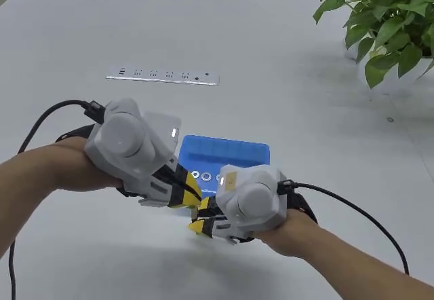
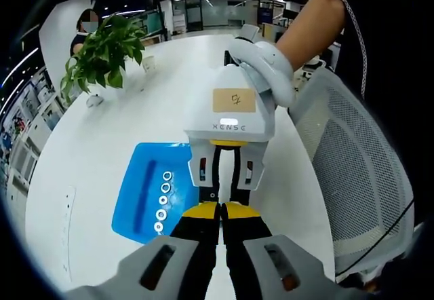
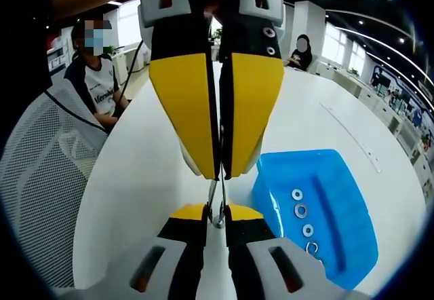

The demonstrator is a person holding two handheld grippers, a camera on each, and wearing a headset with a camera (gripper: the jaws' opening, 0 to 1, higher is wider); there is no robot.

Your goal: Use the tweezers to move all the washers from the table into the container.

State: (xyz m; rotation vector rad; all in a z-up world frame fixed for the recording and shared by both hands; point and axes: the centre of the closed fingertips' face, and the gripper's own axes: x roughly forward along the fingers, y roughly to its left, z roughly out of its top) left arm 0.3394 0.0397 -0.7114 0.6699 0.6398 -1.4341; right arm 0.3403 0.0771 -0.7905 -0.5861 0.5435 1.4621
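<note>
Worktop (image 1: 285,96): white. Blue tray (image 1: 237,152) sits just beyond my grippers. My left gripper (image 2: 218,213) & right gripper (image 3: 217,218) meet tip to tip, both sets of jaws narrow and clamped on the tweezers (image 3: 217,201). Washers (image 2: 165,198) lie in a row inside the tray, not on the bare worktop.

Risk: double grip. If one side lets go late, or both pull, the tweezers may twist or drop.

Tweezer tips hidden betw. jaws. Washer count uncertain.

The container (image 1: 230,152) sits on the desk (image 1: 285,89), washers (image 1: 205,176) in a row inside. Before it the left tool (image 1: 193,193) and right tool (image 1: 201,220) meet, tweezers (image 3: 217,205) between them.
</note>
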